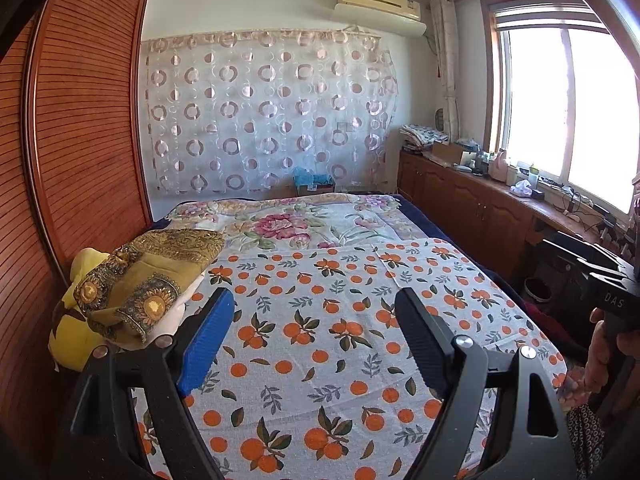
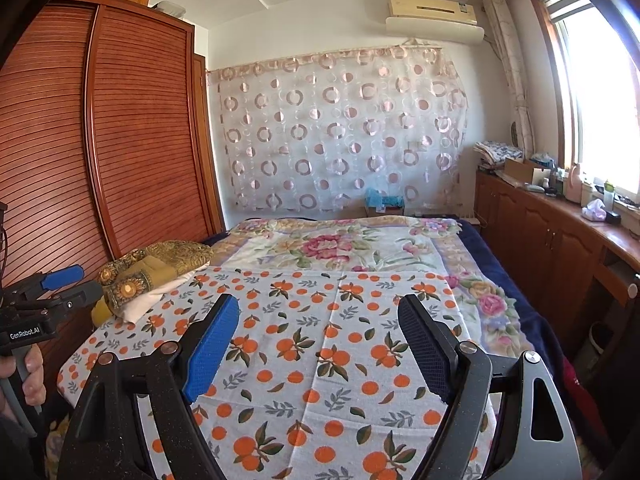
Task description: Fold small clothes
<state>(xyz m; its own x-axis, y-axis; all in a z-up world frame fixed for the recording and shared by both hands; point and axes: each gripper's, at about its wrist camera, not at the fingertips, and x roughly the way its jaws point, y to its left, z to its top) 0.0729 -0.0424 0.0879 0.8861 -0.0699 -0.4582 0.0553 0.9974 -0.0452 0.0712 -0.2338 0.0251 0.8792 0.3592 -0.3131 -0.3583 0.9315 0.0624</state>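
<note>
Clothes (image 1: 132, 288) lie in a loose heap at the left edge of the bed, against the wardrobe (image 1: 84, 128): a mustard and gold patterned piece on top, a cream piece and a yellow piece beneath. Whether any of them is folded cannot be told; the top piece looks bunched rather than squared.

Both tools hover above the mattress with nothing in them. The left gripper (image 1: 316, 320) has its jaws spread wide over the orange-print sheet (image 1: 320, 360), with the heap just to its left. The right gripper (image 2: 320, 328) is equally wide and sits further toward the window side. Each view catches the other tool at its margin, with a hand (image 2: 28, 372) on the grip.

As a judgement, this scene fits two stages alike: a pile waiting to be laid out on the sheet, or a pile set aside with the work over. The pictures do not settle which, so no particular move can be named. Any handling of the heap would mean pinching thin, limp fabric that sags and slides.

The orange-print sheet is spread flat over the near half of the bed, with a few creases. A floral blanket (image 2: 344, 244) covers the far half. Beyond hangs a sheer curtain (image 2: 340, 132) with ring patterns, an air conditioner (image 2: 432, 14) above it, and a cluttered wooden counter (image 2: 560, 216) under a bright window on the right.
</note>
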